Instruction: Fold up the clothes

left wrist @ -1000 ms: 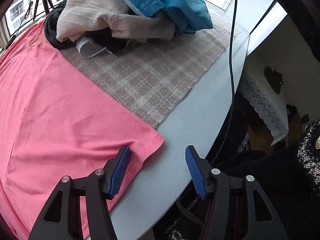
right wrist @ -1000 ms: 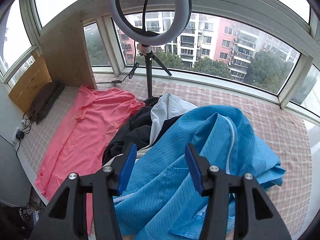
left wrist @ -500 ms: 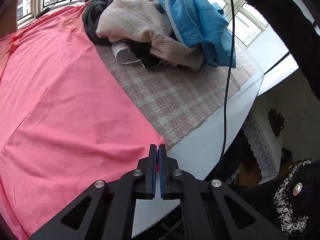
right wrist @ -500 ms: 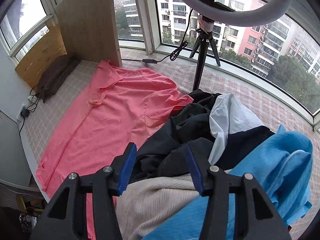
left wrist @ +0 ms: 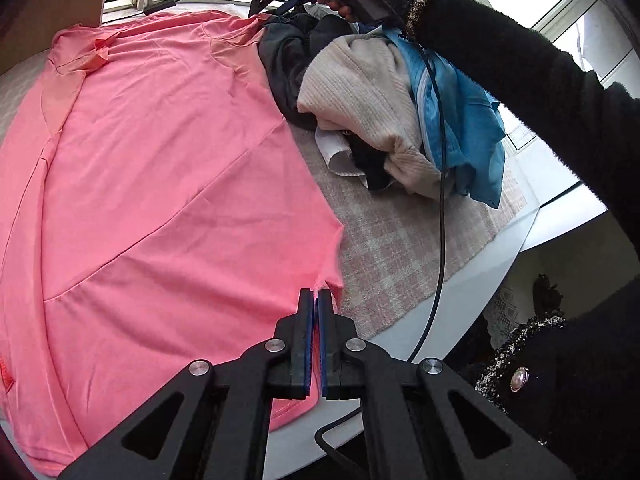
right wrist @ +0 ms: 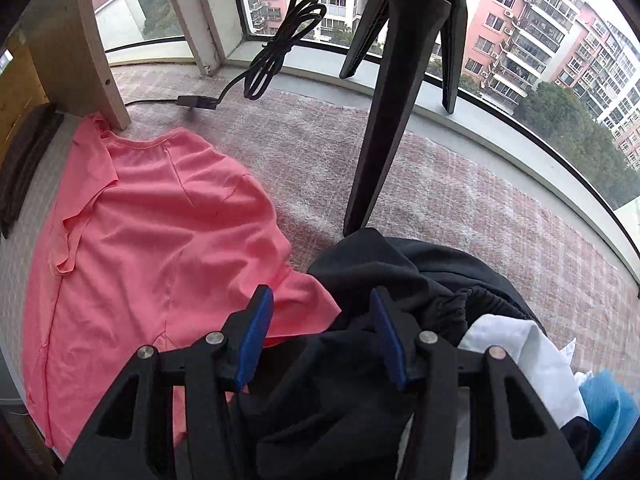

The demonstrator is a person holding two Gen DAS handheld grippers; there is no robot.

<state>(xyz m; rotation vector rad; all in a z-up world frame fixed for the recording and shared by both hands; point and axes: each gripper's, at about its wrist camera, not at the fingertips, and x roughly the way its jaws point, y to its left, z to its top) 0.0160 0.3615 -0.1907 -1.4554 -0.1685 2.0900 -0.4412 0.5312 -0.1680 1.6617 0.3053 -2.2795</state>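
Note:
A pink shirt (left wrist: 160, 184) lies spread flat on the checked cloth. My left gripper (left wrist: 316, 300) is shut on the pink shirt's near right hem corner, which is lifted slightly off the table. In the right wrist view the same pink shirt (right wrist: 140, 232) shows its collar end and right sleeve. My right gripper (right wrist: 322, 306) is open, hovering over the edge of that sleeve where it meets a black garment (right wrist: 400, 280); nothing sits between its fingers. A person's sleeve (left wrist: 520, 60) carries the right gripper across the top of the left wrist view.
A heap of clothes stands right of the shirt: beige knit (left wrist: 360, 88), blue jacket (left wrist: 460, 120), white cloth (right wrist: 520, 352). A tripod leg (right wrist: 380, 120) stands behind the heap, a cable (right wrist: 276, 40) by the window. A wooden board (right wrist: 80, 40) rises far left. The table edge (left wrist: 480, 276) runs right.
My left gripper closed on the shirt's hem corner and has pulled it up and inward. My right gripper travelled left over the heap, from the blue jacket toward the shirt's sleeve, staying open.

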